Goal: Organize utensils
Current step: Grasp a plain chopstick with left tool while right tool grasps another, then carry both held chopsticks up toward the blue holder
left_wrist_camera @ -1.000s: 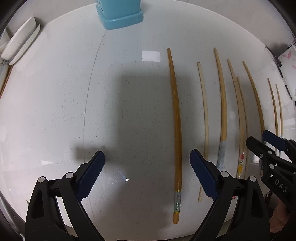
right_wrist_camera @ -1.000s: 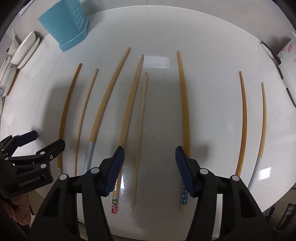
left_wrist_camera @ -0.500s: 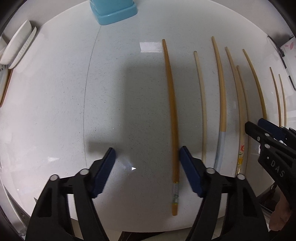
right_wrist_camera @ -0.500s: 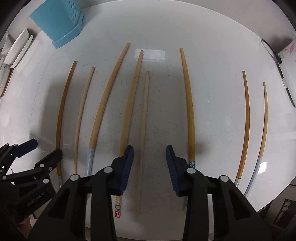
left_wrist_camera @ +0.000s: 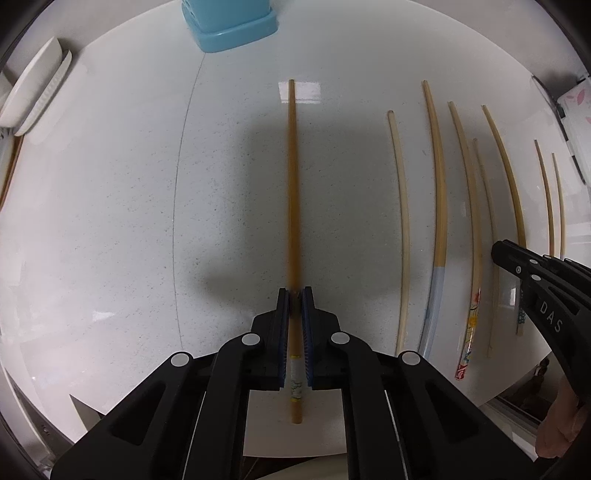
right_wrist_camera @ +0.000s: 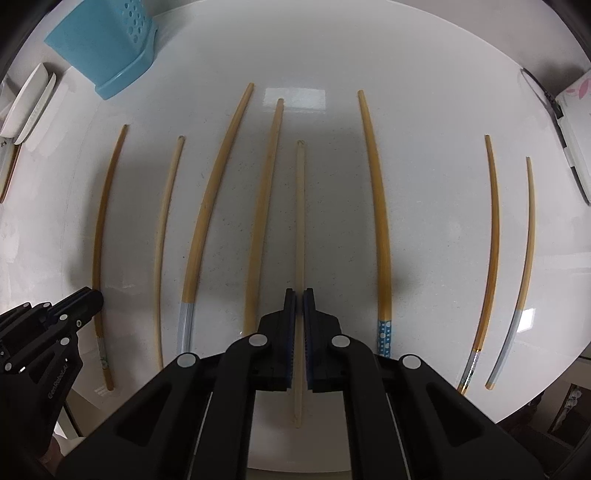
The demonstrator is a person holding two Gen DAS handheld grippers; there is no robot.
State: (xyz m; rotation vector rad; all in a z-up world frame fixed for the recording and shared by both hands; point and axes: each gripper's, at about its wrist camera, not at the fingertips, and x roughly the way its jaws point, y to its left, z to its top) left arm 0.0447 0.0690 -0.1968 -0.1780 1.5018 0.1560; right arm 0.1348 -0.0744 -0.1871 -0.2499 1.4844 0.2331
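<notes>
While bare white table (left_wrist_camera: 110, 229) lies open to our left up to the blue holder (left_wrist_camera: 229, 26), our left gripper (left_wrist_camera: 294, 295) has just closed on the amber chopstick (left_wrist_camera: 293, 177) and our right gripper (right_wrist_camera: 299, 295) on the pale chopstick (right_wrist_camera: 300, 206).

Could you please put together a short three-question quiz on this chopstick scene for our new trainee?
1. True or false: the left gripper is shut on the dark brown chopstick.
2. Which chopstick sits between the pads of the right gripper? A) blue dotted chopstick B) pale chopstick C) grey-ended chopstick
3. Fill in: the blue holder stands at the table's far ____ corner in the right wrist view.

Key: 1 true; 2 B; 3 left. Both grippers' jaws have just been closing, each with a chopstick between them.
</notes>
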